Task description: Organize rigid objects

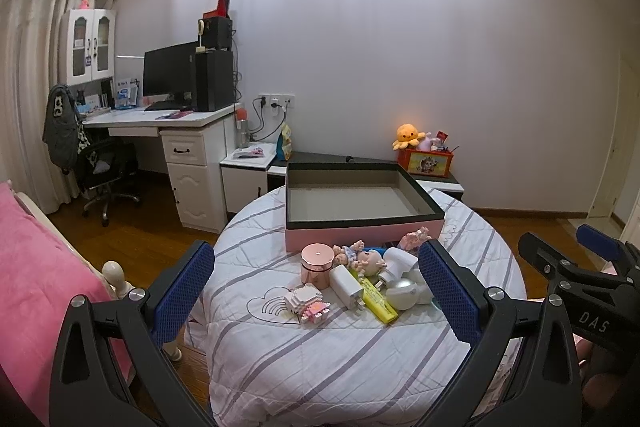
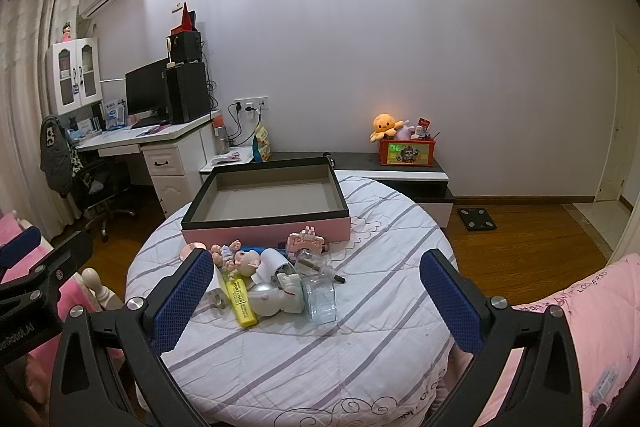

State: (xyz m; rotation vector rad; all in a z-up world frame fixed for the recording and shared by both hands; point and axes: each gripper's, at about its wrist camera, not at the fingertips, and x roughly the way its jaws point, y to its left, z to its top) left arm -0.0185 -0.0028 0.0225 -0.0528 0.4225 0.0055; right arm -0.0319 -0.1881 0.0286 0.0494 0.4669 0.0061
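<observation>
A pink box with a black rim (image 1: 362,229) (image 2: 264,231) stands open and empty at the back of a round table with a striped cover (image 1: 320,359) (image 2: 320,359). In front of it lies a pile: a rose-gold round case (image 1: 317,263), a white charger (image 1: 346,285), a yellow highlighter (image 1: 378,301) (image 2: 240,301), baby dolls (image 1: 362,259) (image 2: 240,259), a pink block toy (image 1: 310,303), an astronaut figure (image 2: 276,293), a clear container (image 2: 318,297), a pink block castle (image 2: 306,245). My left gripper (image 1: 316,301) and right gripper (image 2: 318,301) are open and empty, short of the pile.
A white desk (image 1: 180,131) with monitor and an office chair (image 1: 104,167) stand at the left. A low cabinet with a red toy box (image 1: 426,159) is behind the table. Pink bedding (image 1: 36,275) (image 2: 580,327) lies on both sides. A scale (image 2: 476,219) lies on the wood floor.
</observation>
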